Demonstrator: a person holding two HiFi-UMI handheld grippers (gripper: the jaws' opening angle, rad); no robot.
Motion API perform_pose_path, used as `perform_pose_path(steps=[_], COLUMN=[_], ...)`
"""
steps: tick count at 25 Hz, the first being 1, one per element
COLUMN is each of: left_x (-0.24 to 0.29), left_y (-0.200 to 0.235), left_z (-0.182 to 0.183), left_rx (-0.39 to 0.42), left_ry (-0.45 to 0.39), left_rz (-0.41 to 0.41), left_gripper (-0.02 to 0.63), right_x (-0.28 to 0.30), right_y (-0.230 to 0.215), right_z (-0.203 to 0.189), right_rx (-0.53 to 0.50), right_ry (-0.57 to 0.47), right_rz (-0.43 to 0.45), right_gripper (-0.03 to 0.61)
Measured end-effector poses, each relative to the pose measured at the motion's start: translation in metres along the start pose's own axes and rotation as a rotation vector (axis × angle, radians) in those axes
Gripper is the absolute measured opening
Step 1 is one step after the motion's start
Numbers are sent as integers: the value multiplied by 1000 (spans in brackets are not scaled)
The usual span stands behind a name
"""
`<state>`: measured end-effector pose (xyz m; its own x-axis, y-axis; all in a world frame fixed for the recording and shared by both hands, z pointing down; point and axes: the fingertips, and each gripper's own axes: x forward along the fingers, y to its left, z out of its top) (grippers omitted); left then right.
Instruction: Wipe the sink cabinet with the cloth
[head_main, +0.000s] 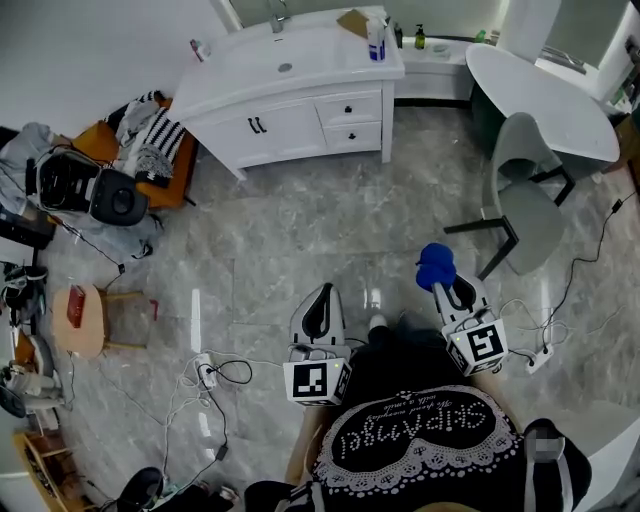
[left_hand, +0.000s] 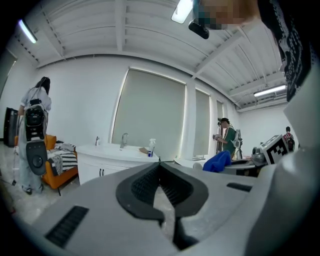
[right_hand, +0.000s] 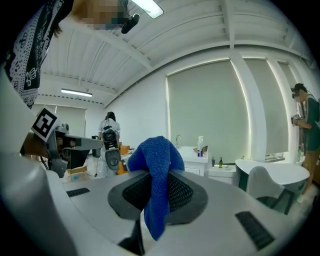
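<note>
Cloth (right_hand: 153, 156) pinched in right tool (head_main: 447, 289); bottle (head_main: 376, 40) on sink cabinet (head_main: 300, 128).

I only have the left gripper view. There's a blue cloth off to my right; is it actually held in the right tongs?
Observer: Yes. The right gripper view shows the blue cloth pinched in the right gripper, bunched above the tongs with a tail hanging below.
Operator: What's on the way to the sink cabinet?
Observer: In the head view a grey chair stands ahead on the right and cables trail at the left. The floor straight toward the sink cabinet is bare.
</note>
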<state>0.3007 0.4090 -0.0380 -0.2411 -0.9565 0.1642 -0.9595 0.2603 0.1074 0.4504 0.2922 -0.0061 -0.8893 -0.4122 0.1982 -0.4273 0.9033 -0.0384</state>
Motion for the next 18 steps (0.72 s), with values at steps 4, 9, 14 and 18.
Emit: perform_pose_path(steps=[4, 9, 14, 18], left_x=[0, 11, 46, 84], left_y=[4, 7, 11, 23], left_z=[-6, -9, -11, -5], left_rx=[-10, 21, -10, -12], left_ry=[21, 62, 86, 80], left_rz=[6, -11, -30, -13], left_gripper=[5, 5, 5, 5], right_x=[4, 17, 46, 84], right_y=[3, -1, -21, -49], right_z=[-13, -15, -16, -16], right_rx=[22, -26, -28, -19], right_ry=[36, 75, 115, 137], right_rz=[27, 24, 26, -7], right_gripper=[61, 61, 61, 60])
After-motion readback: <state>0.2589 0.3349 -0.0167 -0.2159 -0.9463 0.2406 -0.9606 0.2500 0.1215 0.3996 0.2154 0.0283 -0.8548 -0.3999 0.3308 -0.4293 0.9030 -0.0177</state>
